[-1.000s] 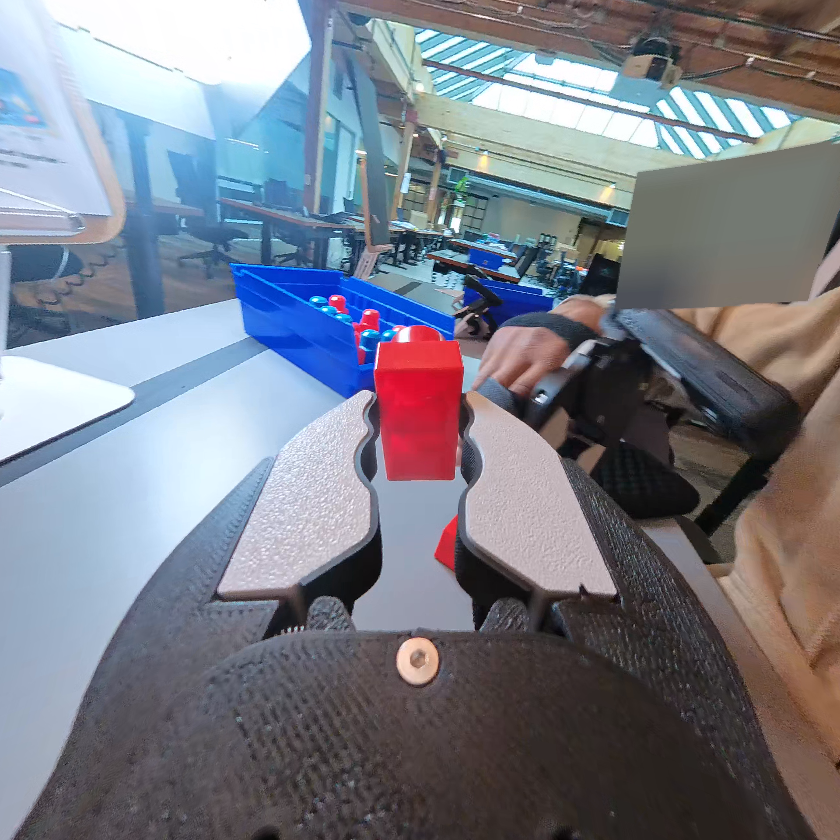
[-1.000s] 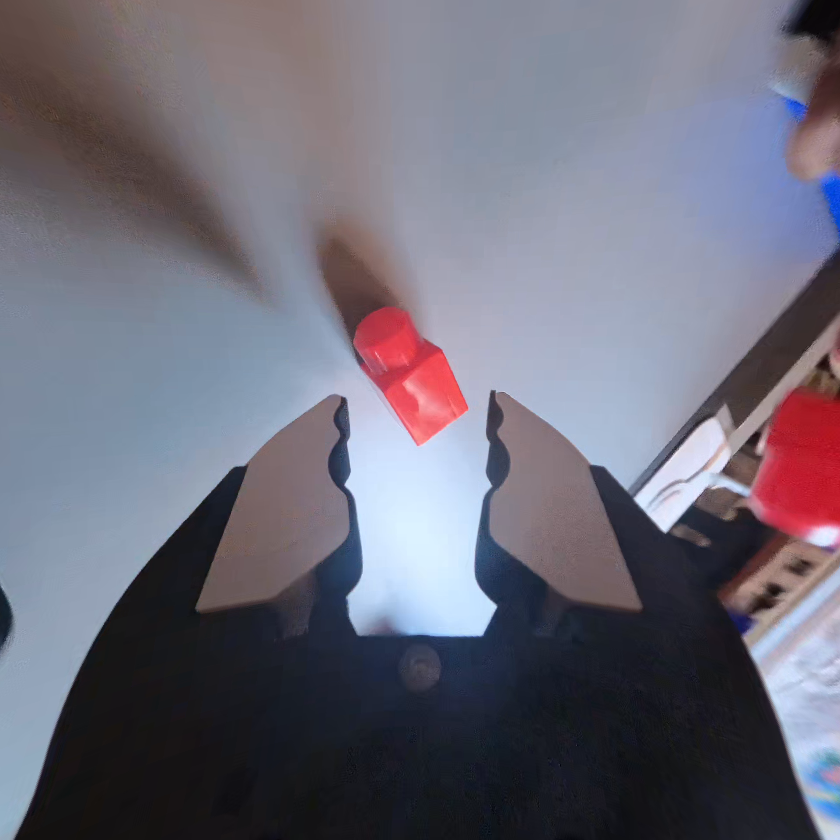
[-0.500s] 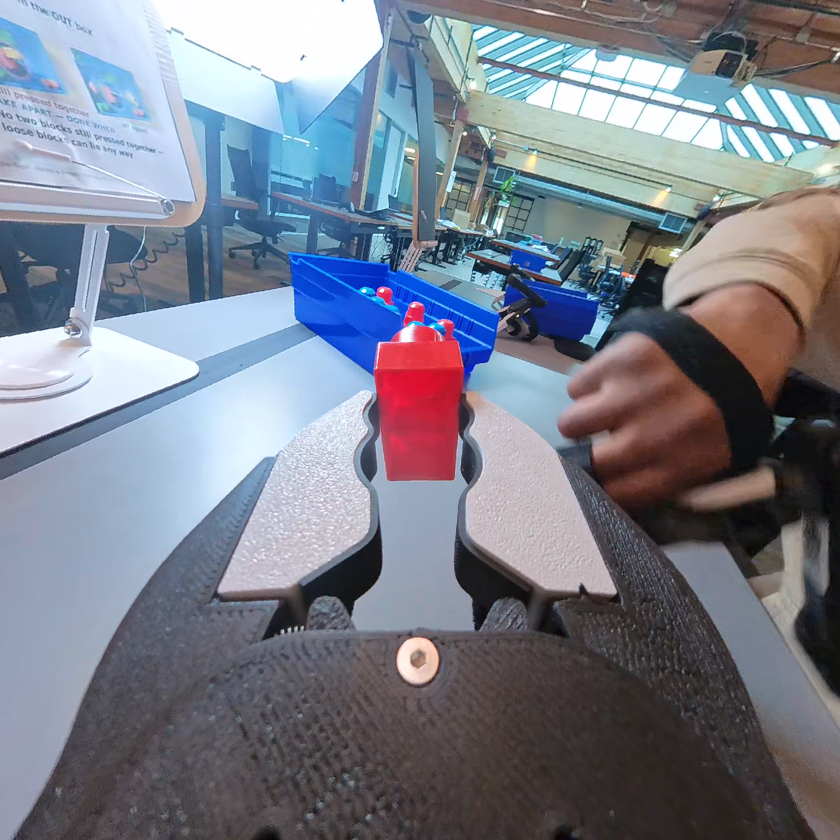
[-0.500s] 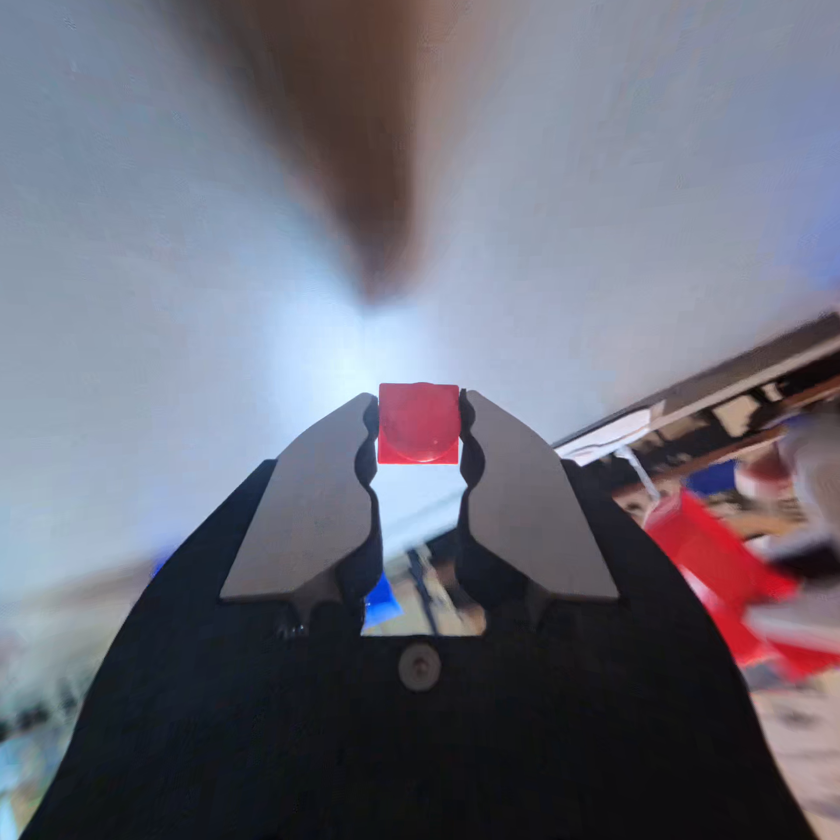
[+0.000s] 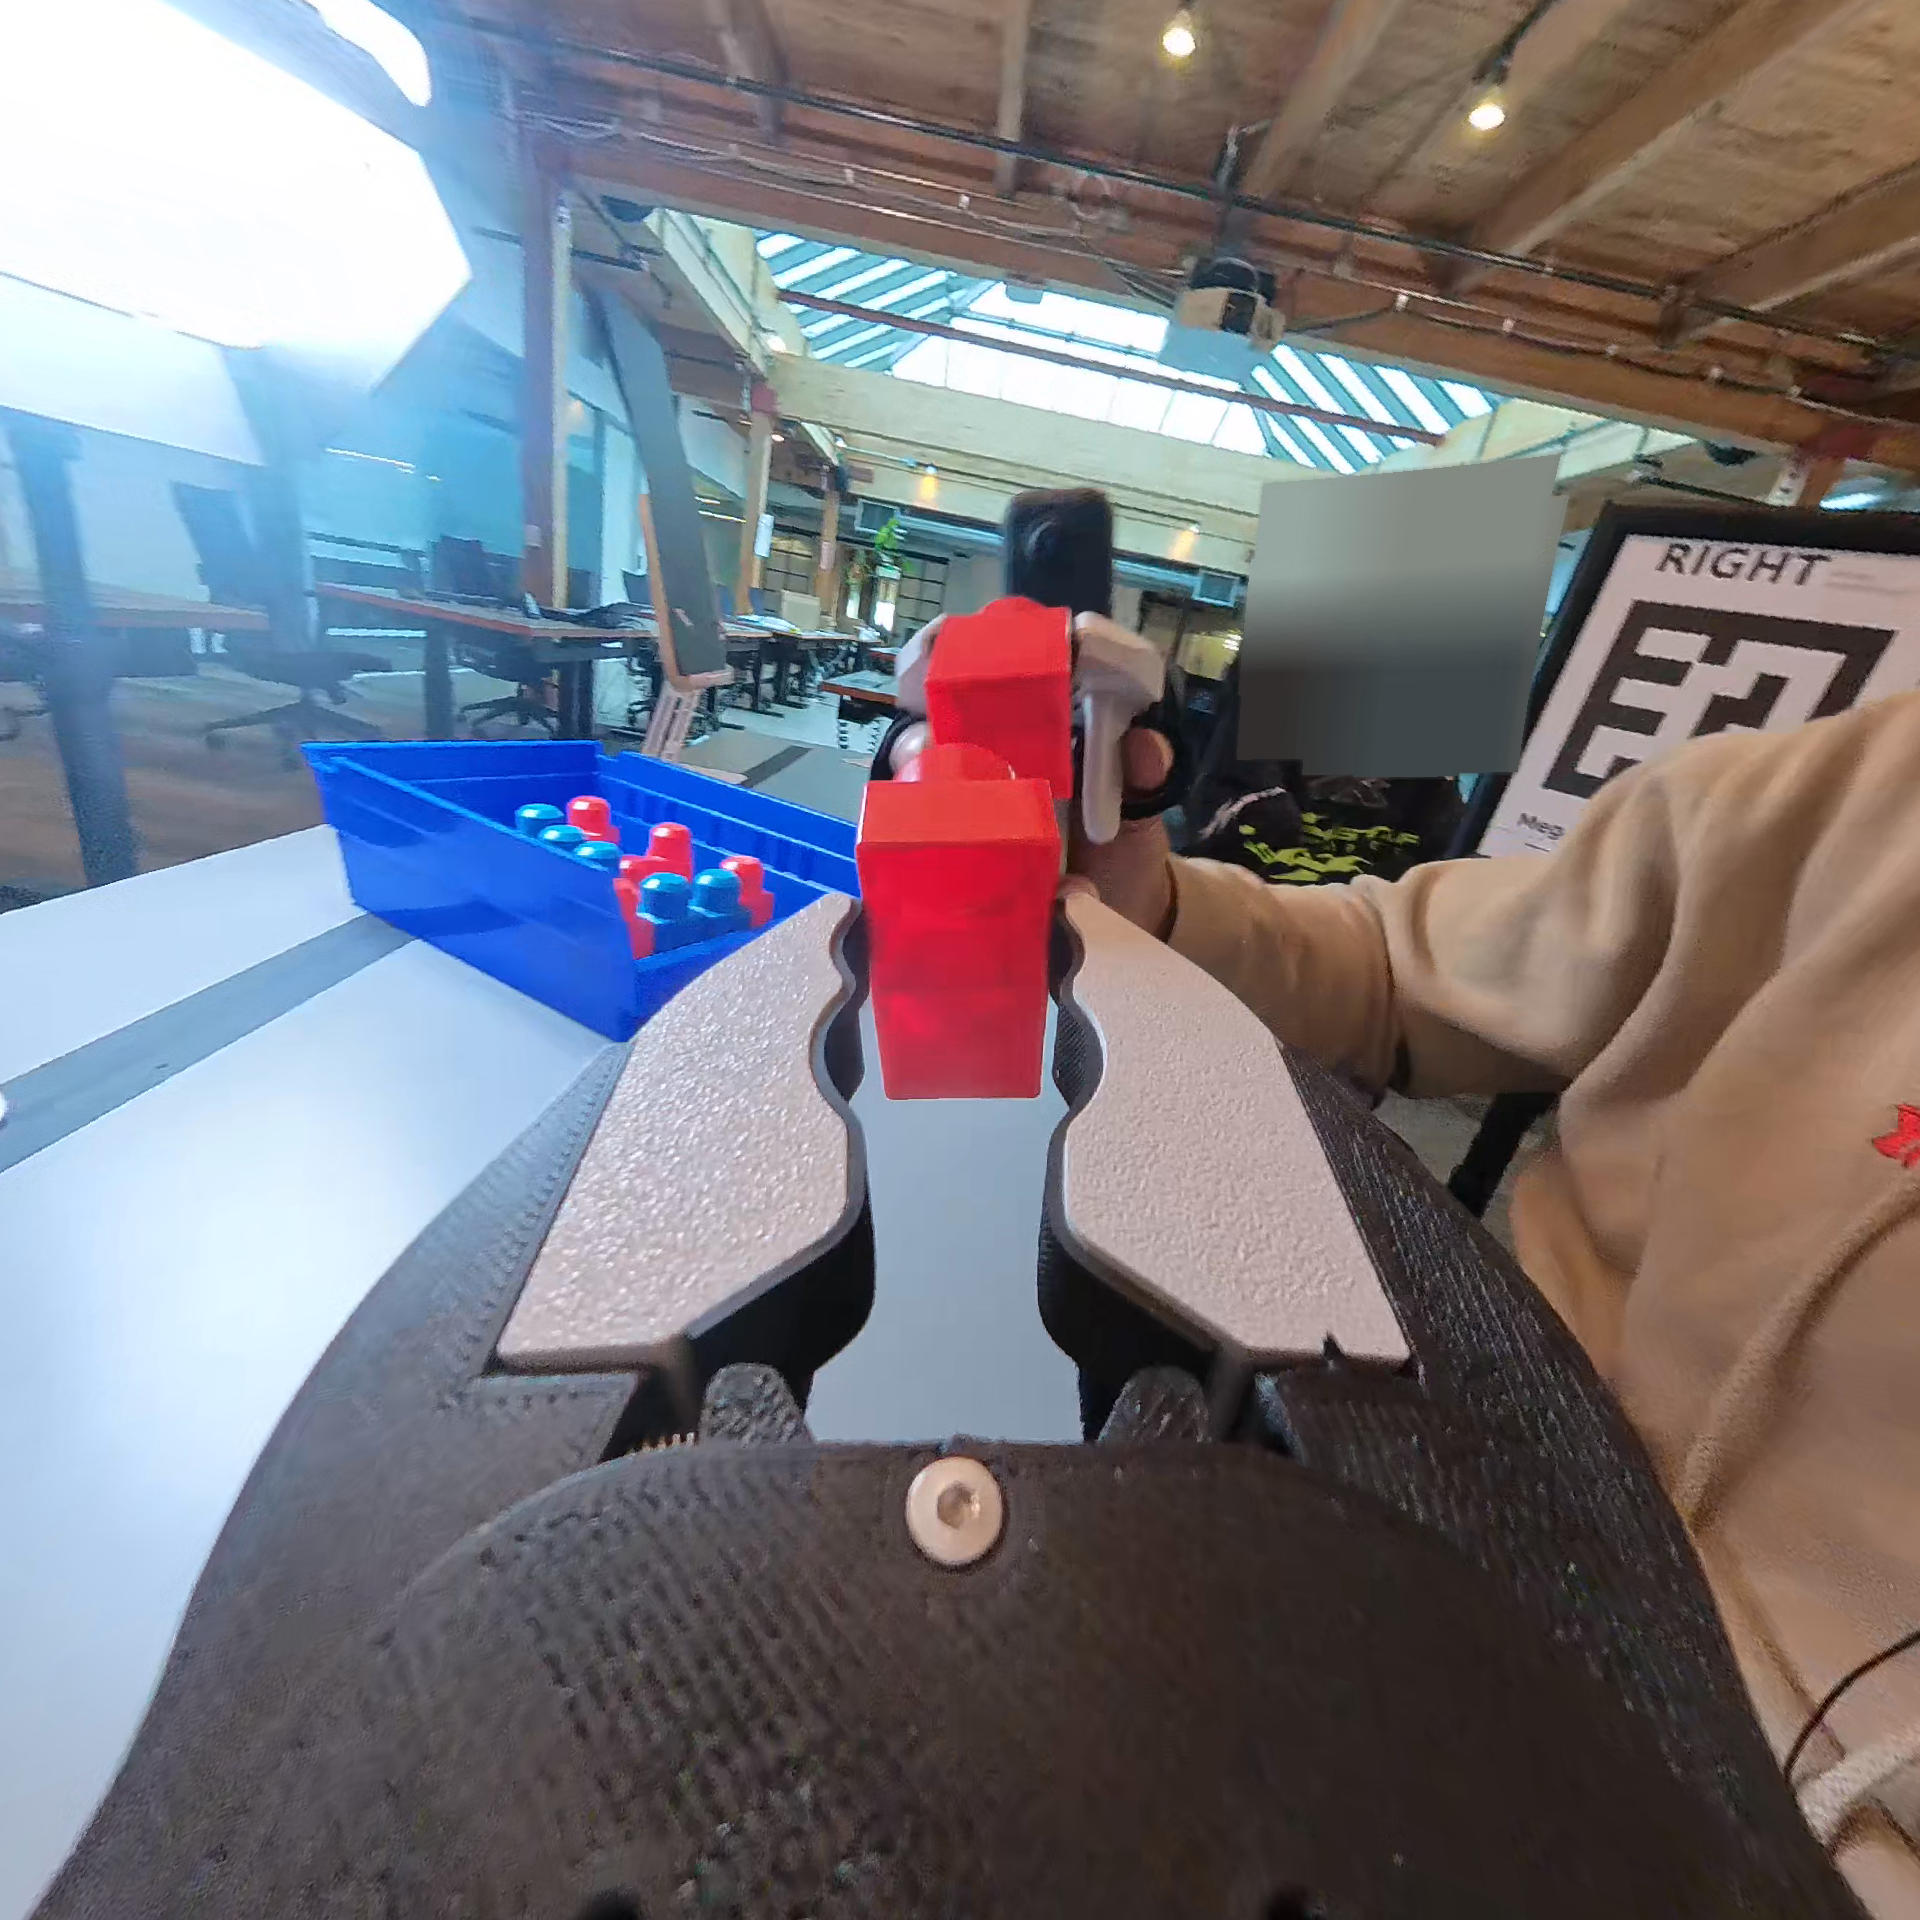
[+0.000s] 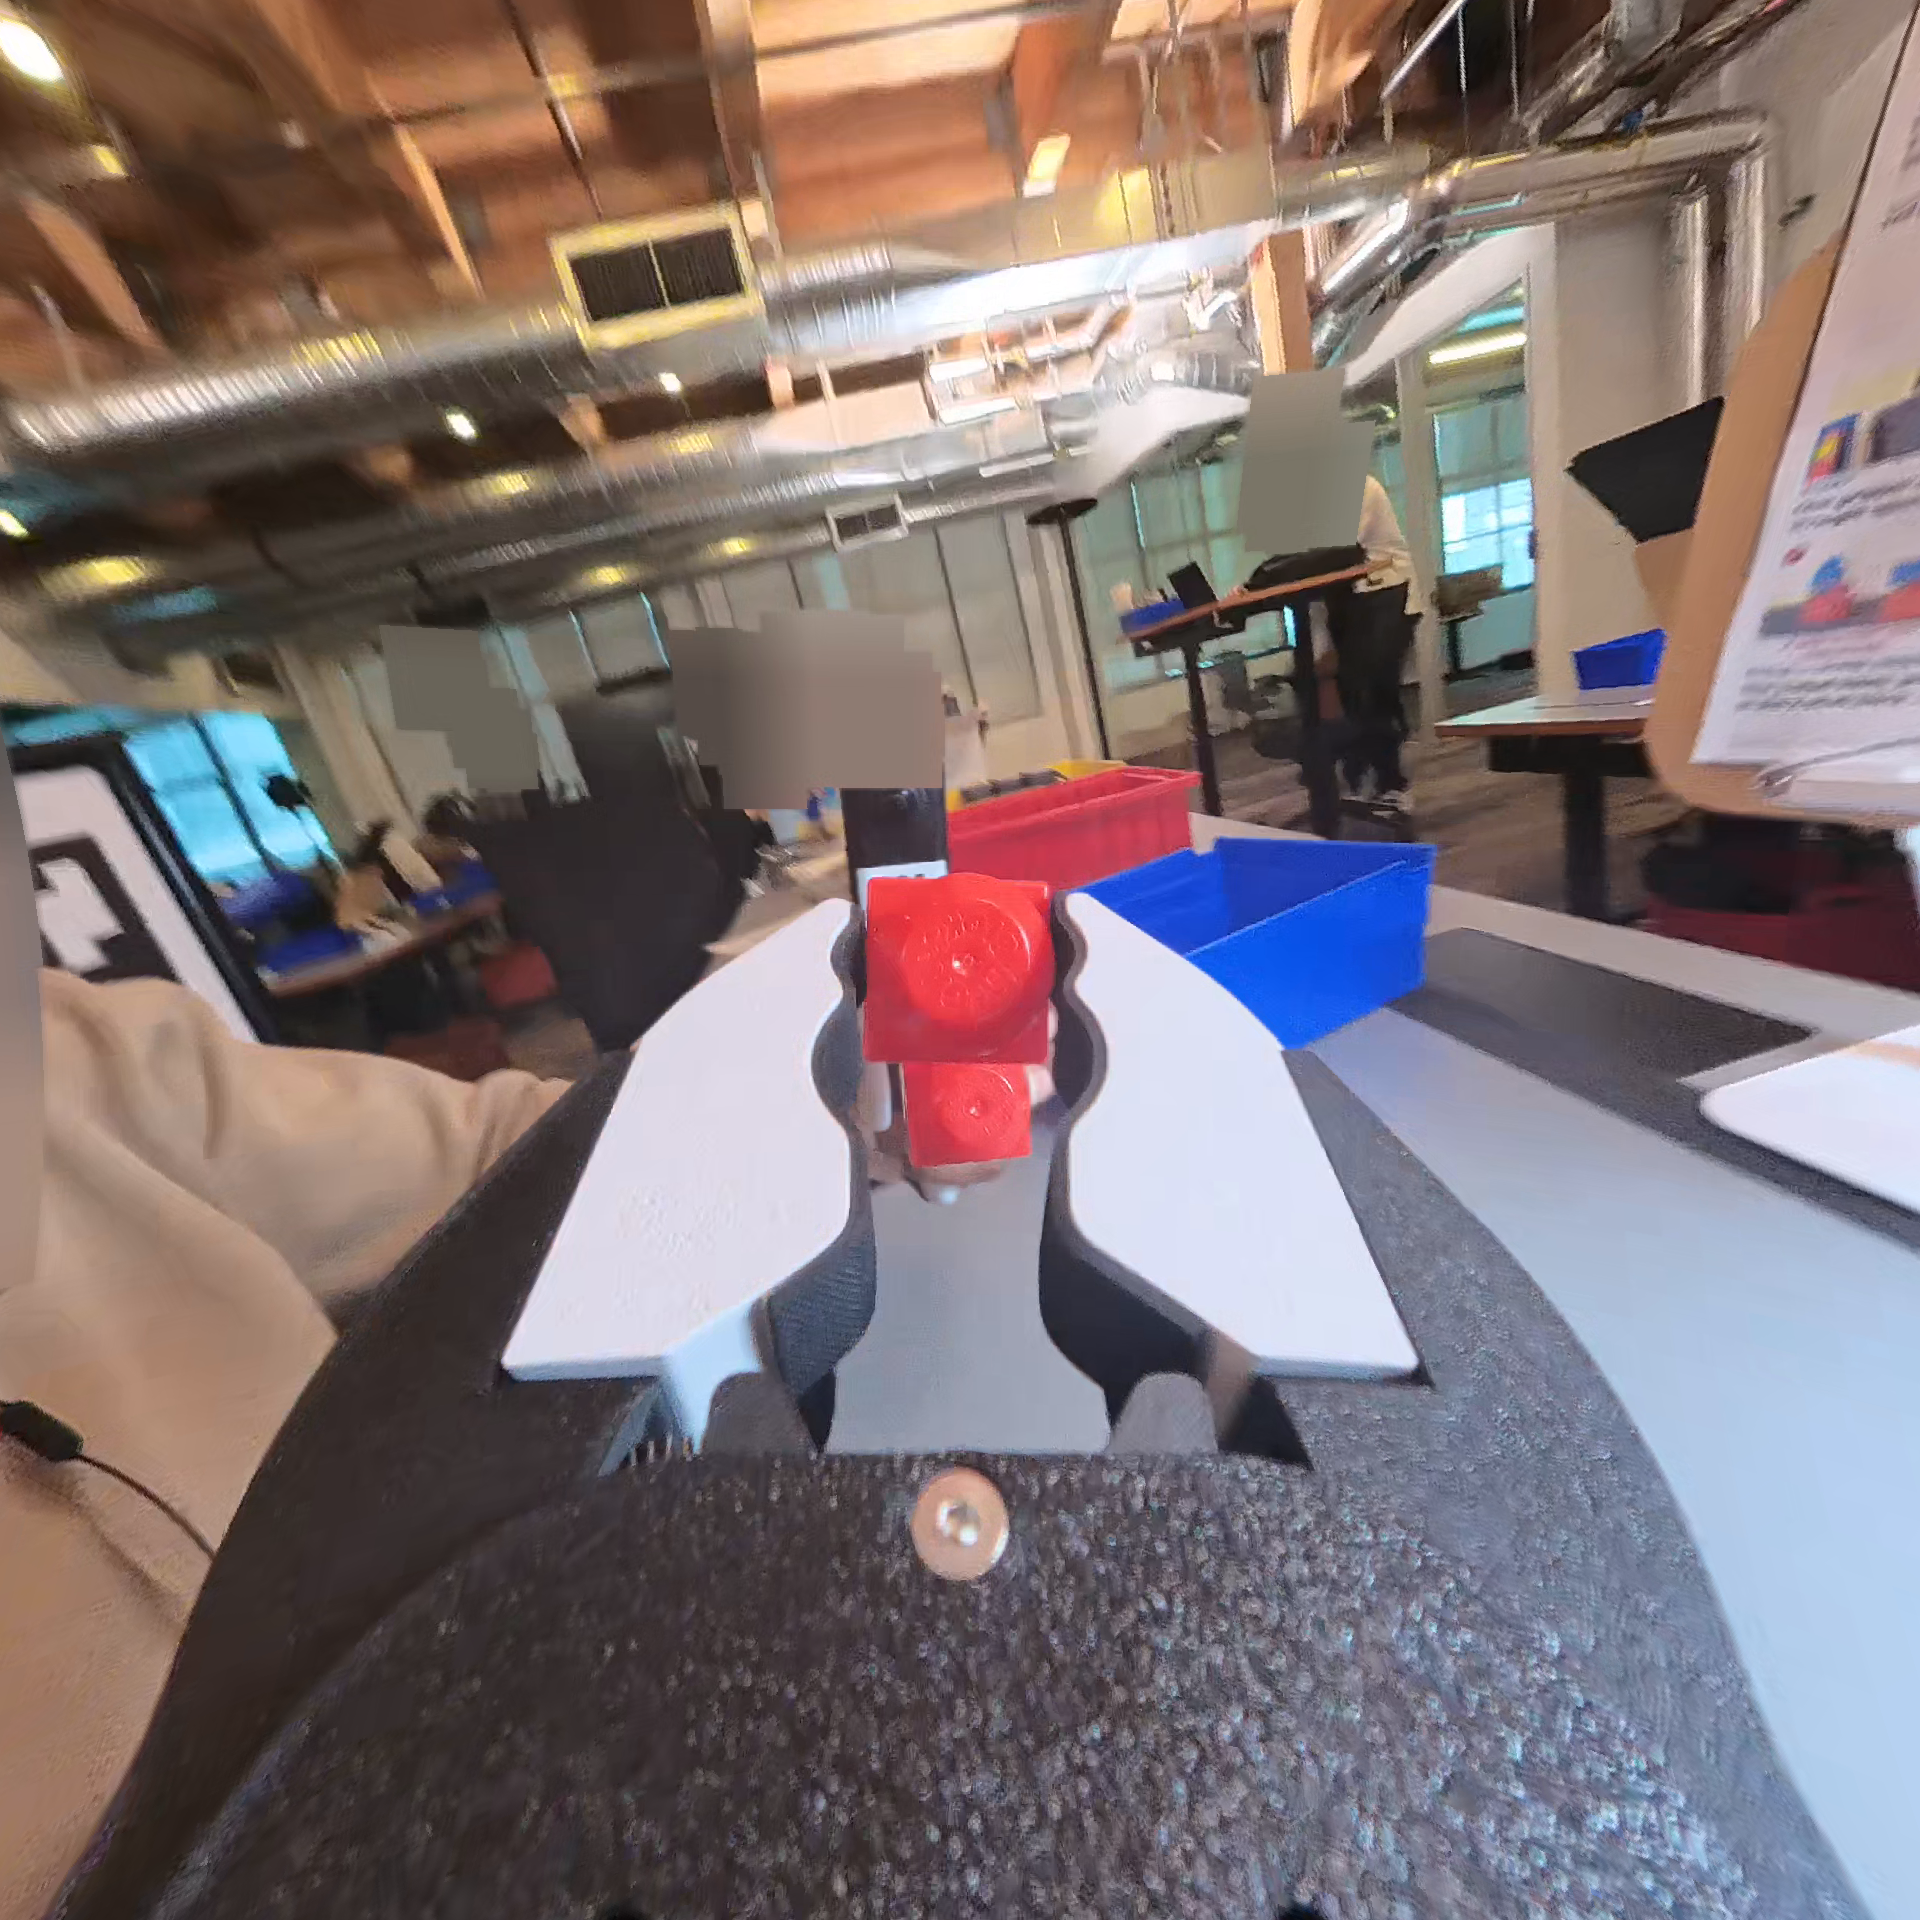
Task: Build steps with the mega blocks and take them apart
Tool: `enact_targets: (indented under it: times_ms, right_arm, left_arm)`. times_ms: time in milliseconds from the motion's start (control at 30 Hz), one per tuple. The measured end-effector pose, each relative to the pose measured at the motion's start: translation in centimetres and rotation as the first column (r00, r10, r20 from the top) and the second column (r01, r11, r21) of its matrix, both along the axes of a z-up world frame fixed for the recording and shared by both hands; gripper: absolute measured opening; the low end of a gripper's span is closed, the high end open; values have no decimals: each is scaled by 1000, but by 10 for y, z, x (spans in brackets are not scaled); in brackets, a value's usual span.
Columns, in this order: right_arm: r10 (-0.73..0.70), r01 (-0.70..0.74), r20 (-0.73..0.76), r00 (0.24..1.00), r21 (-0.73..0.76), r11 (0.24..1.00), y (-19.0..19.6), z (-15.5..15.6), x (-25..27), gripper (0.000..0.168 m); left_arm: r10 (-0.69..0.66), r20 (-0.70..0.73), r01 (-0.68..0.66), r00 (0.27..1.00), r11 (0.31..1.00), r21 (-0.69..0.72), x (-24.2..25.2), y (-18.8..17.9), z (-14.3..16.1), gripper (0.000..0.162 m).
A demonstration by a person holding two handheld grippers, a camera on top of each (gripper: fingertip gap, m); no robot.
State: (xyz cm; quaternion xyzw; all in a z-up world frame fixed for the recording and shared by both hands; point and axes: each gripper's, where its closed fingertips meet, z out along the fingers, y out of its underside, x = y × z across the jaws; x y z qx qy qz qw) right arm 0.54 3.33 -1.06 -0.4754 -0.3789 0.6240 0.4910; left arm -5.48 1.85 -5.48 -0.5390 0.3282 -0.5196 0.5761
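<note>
In the left wrist view, going left to right, a grey table (image 5: 208,1195) runs toward nine o'clock, and on it at about ten o'clock sits a blue bin (image 5: 468,862) holding loose red and blue blocks (image 5: 675,883). At the centre the left gripper (image 5: 956,935) is clamped on a red block (image 5: 956,966), stud up, held upright between its fingertips. Just past it at twelve o'clock is a second red block (image 5: 1003,686), pinched by the right gripper (image 5: 1013,675) that faces the camera — the two blocks look close, but whether they touch cannot be told. A cream sleeve (image 5: 1558,935) fills the three o'clock side.

In the right wrist view the sleeve lies at nine o'clock. The right gripper is closed tight on its red block, whose stud points at the camera; the other red block shows directly below it, toward six o'clock. At two o'clock an empty-looking blue bin (image 6: 1309,935) rests on the table, with a red bin (image 6: 1070,831) behind it.
</note>
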Motion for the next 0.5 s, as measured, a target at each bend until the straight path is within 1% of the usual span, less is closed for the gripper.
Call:
enact_targets:
  times_ms: [100, 167, 267, 333, 467, 500]
  right_arm:
    - [32, -33, -29, 999, -61, 998, -13, -19, -11, 34]
    - [47, -54, -74, 996, -89, 995, -17, -19, -12, 34]
    - [69, -69, -9, 998, -106, 992, -15, -30, -14, 34]
    - [80, -78, 8, 997, -126, 989, -14, -37, -15, 34]
    - [93, -78, 151, 984, -106, 991, -13, -57, -14, 34]
    - [86, -71, 145, 986, -106, 992, -12, -58, -14, 34]
  left_arm:
    - [-47, -17, 47, 999, 999, 20, 20, -13, 0, 33]
    - [-71, -21, 71, 997, 997, 23, 25, -18, -2, 33]
    - [-69, -72, 70, 995, 998, 11, 24, -16, -12, 33]
    - [-74, -109, 74, 991, 997, -3, 27, -15, -20, 33]
    - [-80, -181, 75, 980, 997, -35, 28, -12, -35, 33]
    - [-83, -187, 76, 979, 996, -42, 29, -12, -37, 33]
